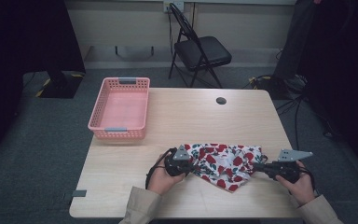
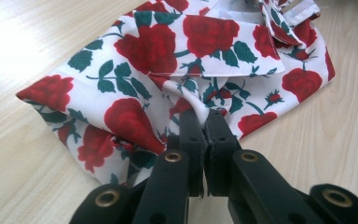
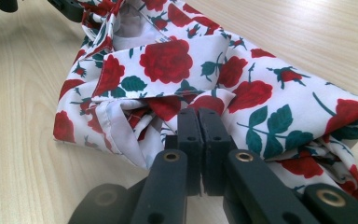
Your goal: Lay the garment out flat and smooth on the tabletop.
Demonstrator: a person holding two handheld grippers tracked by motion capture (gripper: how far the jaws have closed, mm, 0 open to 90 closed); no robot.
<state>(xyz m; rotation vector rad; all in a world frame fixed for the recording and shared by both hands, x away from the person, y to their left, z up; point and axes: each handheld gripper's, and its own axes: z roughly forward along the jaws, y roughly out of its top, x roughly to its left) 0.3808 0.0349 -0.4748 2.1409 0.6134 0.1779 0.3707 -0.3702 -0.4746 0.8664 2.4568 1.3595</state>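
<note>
At the near edge of the counter (image 1: 177, 116), your left gripper (image 1: 192, 164) and right gripper (image 1: 261, 166) each have their jaws clenched on an end of the rose-print cloth (image 1: 223, 163). You look mid-fold; next, lift both ends evenly, keeping it taut.

You see a black folding chair (image 1: 200, 49) at upper centre against a pale wall (image 1: 242, 23), grey carpet (image 1: 37, 140) around the table (image 1: 191, 107).

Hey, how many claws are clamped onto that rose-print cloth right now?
2. The left claw pinches the white, red-rose-printed fabric at its left end, and the right claw pinches its right end, with both shut on it over the light wooden table.
</note>
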